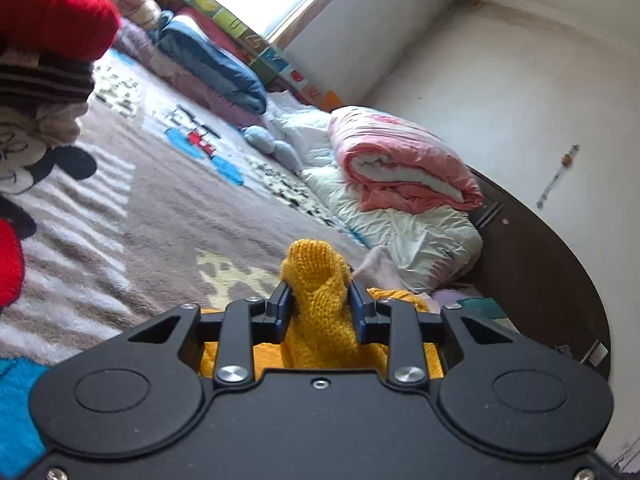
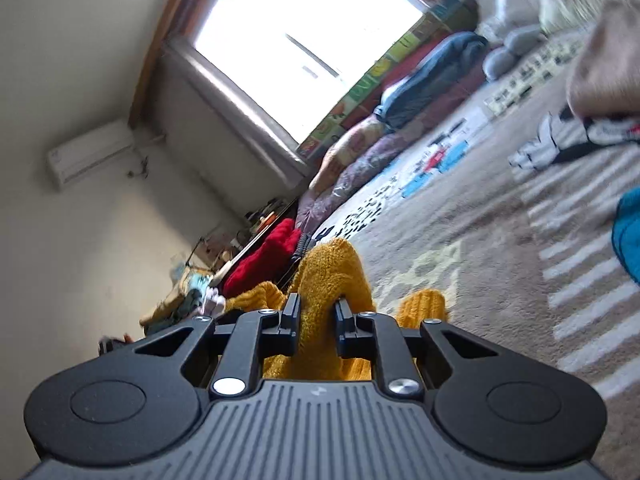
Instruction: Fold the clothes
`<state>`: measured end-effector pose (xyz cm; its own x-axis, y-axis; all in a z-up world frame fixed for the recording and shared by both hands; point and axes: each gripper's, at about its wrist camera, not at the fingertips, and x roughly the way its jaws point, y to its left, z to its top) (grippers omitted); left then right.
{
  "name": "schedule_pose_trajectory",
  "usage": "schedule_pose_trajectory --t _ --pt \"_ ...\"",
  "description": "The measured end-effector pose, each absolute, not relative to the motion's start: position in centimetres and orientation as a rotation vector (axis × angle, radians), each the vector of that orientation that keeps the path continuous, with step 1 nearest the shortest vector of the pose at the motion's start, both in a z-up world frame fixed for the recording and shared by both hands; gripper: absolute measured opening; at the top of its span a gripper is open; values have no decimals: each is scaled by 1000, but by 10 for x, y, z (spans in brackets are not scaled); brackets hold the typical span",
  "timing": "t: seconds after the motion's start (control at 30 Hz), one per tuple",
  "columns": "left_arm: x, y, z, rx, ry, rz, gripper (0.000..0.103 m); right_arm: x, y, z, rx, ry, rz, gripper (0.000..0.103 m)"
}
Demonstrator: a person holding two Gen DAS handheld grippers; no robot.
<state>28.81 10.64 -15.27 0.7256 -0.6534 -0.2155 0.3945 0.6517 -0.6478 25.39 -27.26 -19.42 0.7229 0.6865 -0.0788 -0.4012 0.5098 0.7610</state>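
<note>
The left tongs [image 1: 320, 300] pinch a bunch of the yellow sweater [image 1: 320, 320]. The right tongs [image 2: 317, 314] pinch it too, above the bed's cartoon blanket [image 1: 160, 208].

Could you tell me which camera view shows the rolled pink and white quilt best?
The left wrist view: the pink and white quilt lies in full sight at the bed's far edge. The right wrist view catches only a blurred pink scrap at its top edge.

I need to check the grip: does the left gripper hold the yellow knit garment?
Yes, the left gripper is closed on a bunched fold of the yellow knit garment.
</note>
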Motion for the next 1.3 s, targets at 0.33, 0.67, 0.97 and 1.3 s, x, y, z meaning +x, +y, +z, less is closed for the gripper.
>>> schedule_pose_trajectory --t 0.33,0.67,0.97,1.3 --pt "317 110 -178 -666 564 -562 28 291 -270 -228 916 492 626 18" --pt "303 112 -155 -576 507 -468 51 284 -265 -216 834 456 593 34" --pt "254 94 -108 -202 311 -666 66 256 -232 -154 347 254 717 52" --pt "287 69 -157 -104 456 -669 69 295 -217 -180 312 392 724 57"
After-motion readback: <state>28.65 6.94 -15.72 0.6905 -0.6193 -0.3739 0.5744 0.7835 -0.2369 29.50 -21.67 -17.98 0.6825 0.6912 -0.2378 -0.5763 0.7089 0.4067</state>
